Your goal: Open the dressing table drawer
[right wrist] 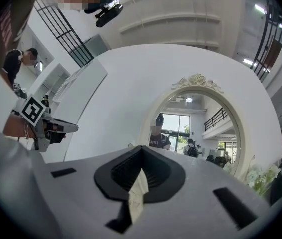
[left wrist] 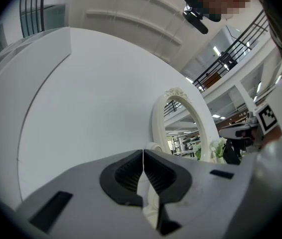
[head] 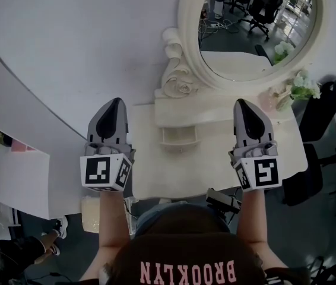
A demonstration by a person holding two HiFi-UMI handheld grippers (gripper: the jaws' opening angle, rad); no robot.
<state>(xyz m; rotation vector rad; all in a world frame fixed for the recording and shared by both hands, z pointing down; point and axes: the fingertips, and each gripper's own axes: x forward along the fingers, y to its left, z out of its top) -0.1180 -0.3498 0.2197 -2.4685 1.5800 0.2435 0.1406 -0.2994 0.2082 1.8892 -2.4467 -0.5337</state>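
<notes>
The cream dressing table (head: 215, 156) stands against a curved white wall, with an oval mirror (head: 251, 28) on top. A small drawer (head: 178, 136) sits shut in the raised shelf under the mirror's carved base. My left gripper (head: 116, 102) hovers over the table's left edge, to the drawer's left, jaws shut and empty. My right gripper (head: 241, 103) hovers over the table's right part, also shut on nothing. The left gripper view shows closed jaws (left wrist: 143, 153) aimed at the wall beside the mirror (left wrist: 183, 128). In the right gripper view the closed jaws (right wrist: 141, 148) face the mirror (right wrist: 196, 128).
A bunch of white flowers (head: 301, 86) stands at the table's right back corner. Black office chairs (head: 325, 108) are to the right. A white table (head: 16, 177) lies at the left, with another person's foot (head: 58, 225) below it.
</notes>
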